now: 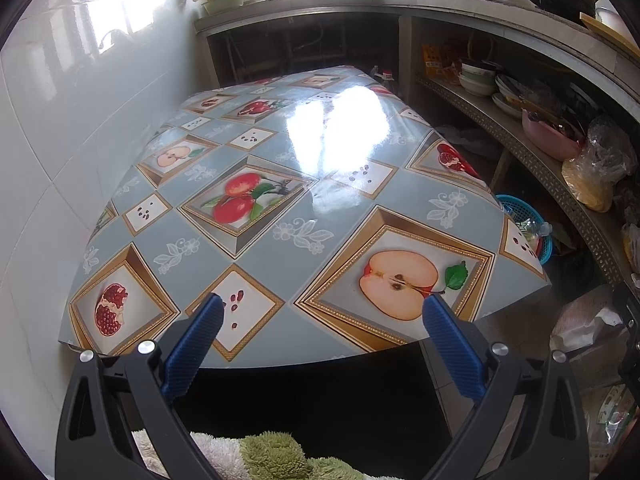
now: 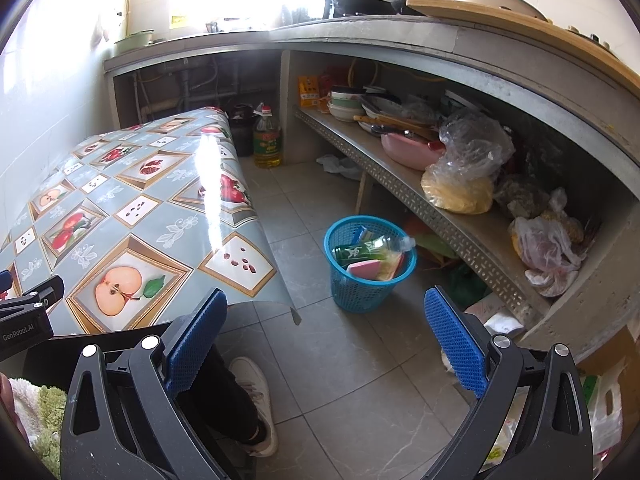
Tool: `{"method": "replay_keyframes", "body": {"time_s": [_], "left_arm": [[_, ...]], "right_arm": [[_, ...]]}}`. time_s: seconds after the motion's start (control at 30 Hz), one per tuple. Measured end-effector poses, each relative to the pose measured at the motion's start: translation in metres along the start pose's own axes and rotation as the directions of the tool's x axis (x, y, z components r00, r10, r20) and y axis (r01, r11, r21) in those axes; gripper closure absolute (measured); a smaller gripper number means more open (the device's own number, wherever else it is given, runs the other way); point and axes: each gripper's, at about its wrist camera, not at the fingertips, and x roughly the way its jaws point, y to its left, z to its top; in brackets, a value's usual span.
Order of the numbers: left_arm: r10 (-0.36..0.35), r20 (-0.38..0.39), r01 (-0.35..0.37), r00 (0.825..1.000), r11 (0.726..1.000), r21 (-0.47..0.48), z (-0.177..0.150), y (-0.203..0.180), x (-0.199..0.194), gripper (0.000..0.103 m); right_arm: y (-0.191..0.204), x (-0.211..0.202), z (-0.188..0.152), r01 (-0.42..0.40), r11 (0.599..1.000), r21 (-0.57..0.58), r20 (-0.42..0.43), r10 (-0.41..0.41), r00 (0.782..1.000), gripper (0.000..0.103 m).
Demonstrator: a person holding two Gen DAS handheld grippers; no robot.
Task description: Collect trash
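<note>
Our left claw (image 1: 322,308) hangs released and empty over the near edge of the worktop (image 1: 280,152), whose patterned cover shows no litter we can see. From the right wrist, our right claw (image 2: 326,306) is likewise spread and empty above the floor; the blue basket (image 2: 370,264) stands off the worktop's right edge, already holding wrappers (image 2: 366,254). We judge collecting nearly done, perhaps scraps (image 2: 500,322) under the shelf remaining.
</note>
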Motion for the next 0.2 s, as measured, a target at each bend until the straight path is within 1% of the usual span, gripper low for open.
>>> {"method": "replay_keyframes", "body": {"time_s": [0.2], "left_arm": [[0.0,0.001,0.0,1.0,1.0,0.001,0.0007,0.0001,0.0001,0.005]], "right_arm": [[0.0002,-0.0003,-0.0003,0.001,1.0,0.002,0.001,-0.001,1.0,0.008]]}}
